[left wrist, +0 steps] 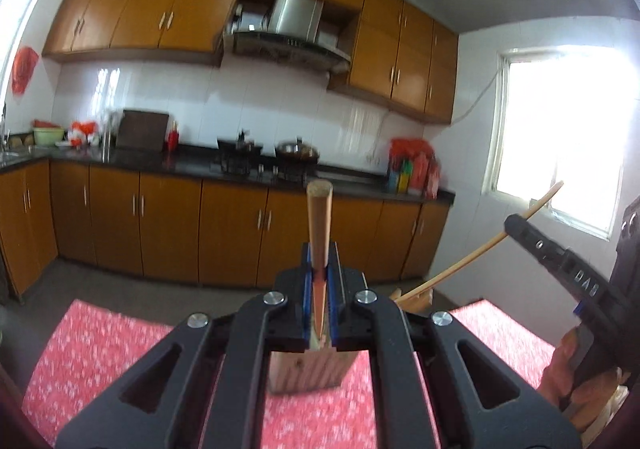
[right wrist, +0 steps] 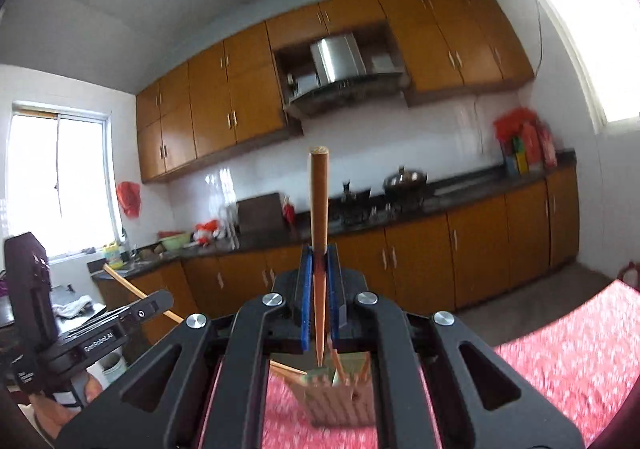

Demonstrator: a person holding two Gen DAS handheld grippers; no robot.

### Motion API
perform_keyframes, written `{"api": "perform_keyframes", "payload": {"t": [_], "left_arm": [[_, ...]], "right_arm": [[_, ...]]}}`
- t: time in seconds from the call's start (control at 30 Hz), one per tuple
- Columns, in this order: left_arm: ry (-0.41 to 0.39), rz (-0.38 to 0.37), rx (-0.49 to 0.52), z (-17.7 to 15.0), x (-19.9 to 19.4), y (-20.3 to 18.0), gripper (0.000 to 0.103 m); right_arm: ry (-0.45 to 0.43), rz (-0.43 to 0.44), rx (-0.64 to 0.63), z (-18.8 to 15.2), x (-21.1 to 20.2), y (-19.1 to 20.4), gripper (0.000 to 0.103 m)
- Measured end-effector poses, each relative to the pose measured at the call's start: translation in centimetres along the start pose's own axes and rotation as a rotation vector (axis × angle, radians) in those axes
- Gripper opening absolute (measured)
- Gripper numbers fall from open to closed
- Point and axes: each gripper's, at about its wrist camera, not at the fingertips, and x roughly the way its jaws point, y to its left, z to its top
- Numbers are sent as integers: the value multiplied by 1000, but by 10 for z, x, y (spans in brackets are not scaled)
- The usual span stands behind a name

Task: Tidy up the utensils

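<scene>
Left wrist view: left claw (left wrist: 319, 281) is clamped narrow on a wooden chopstick (left wrist: 319, 225), which is held upright between the blue pads (left wrist: 307, 289), butt end up, tip pointing down toward a wooden holder (left wrist: 308, 369). The holder is seen standing on the desk (left wrist: 100, 349), which is covered in a red floral cloth. Farther right, the right claw (left wrist: 516, 227) is seen from the side, gripped on a second chopstick (left wrist: 460, 261) that is tilted, lower end at or in the holder's far side; exact contact cannot be told. A hand (left wrist: 560, 373) is seen on that gripper's handle at the right edge. Right wrist view: at the left, the left claw (right wrist: 160, 299) is visible side-on with its chopstick (right wrist: 132, 289) slanting down toward the holder (right wrist: 340, 401). At centre, the right claw (right wrist: 320, 281) is closed narrow on its own chopstick (right wrist: 319, 209), held vertical, tip just above the holder's top, where further stick ends are seen inside. The holder is blurred here. The red-cloth desk (right wrist: 560, 369) is seen to the right.
</scene>
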Motion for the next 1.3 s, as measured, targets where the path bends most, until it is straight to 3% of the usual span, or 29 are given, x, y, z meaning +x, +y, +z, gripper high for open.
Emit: {"api": "perform_keyframes", "payload": {"t": [0.13, 0.53, 0.6, 0.67, 0.8, 0.9, 0.97, 1.1, 1.2, 1.3], "left_arm": [[-41, 37, 14, 9, 17, -9, 7], [62, 62, 20, -22, 85, -2, 7], [70, 61, 18, -24, 92, -1, 7], [69, 65, 11, -26, 93, 1, 10], [49, 66, -7, -26, 87, 5, 29], [30, 70, -22, -22, 77, 8, 34], [18, 79, -27, -22, 65, 11, 42], [21, 105, -30, -30, 36, 18, 67], [46, 134, -1, -49, 10, 21, 96], [83, 173, 40, -75, -14, 22, 99]], "right_arm": [[-18, -52, -19, 0, 23, -2, 7], [173, -111, -22, -33, 74, -16, 9], [187, -99, -19, -36, 75, -15, 18], [167, -106, -25, -36, 69, -15, 50], [129, -121, -24, -30, 54, -16, 57], [108, -126, -2, -24, 42, -22, 65], [93, -133, 1, -23, 27, -24, 74], [77, -147, -31, -27, 3, -21, 100], [87, -181, -99, -44, -16, -13, 101], [132, -220, -167, -70, -27, -3, 101]]}}
